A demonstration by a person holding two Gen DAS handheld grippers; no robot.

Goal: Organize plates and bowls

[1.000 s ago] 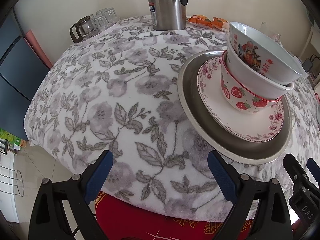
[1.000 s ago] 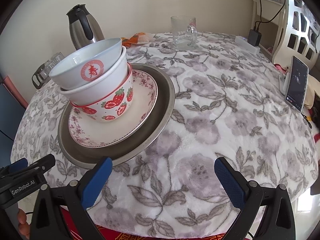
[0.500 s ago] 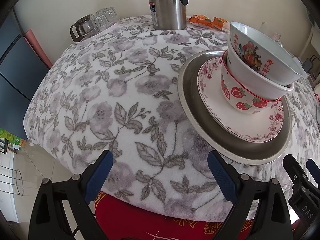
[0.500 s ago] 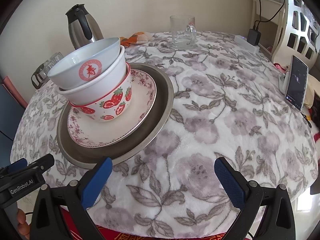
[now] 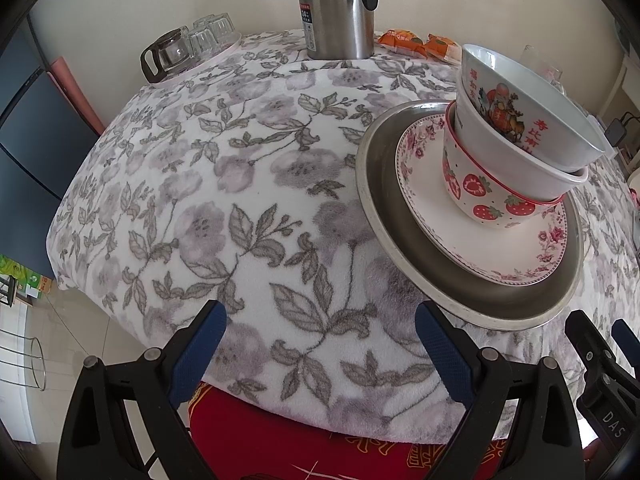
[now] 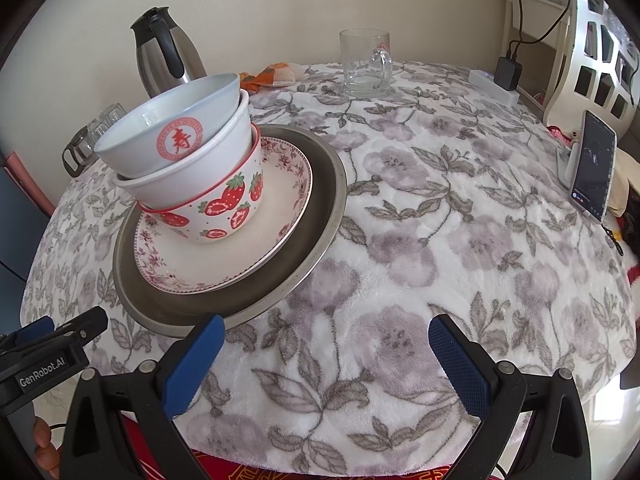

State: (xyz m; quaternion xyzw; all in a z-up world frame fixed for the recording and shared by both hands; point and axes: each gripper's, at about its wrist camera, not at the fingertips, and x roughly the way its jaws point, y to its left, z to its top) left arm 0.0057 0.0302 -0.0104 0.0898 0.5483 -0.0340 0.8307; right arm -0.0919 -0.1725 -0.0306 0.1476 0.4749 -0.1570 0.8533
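Sitting biggest to smallest, the metal plate [image 6: 304, 276], flowered plate [image 6: 240, 260] and three bowls [image 6: 192, 168] stack neatly on the surface [image 6: 460, 220]. At six o'clock, the left tool [image 5: 320, 336] and right tool [image 6: 326, 344] are spread wide, holding nothing.

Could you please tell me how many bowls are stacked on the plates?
3, nested: strawberry bowl at the bottom on the floral plate, plain white bowl inside it, printed bowl on top.

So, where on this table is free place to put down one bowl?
Bare tablecloth lies left of the metal tray, up to the kettle, and right of it, between glass mug and phone. The back-left corner with the glasses is crowded.
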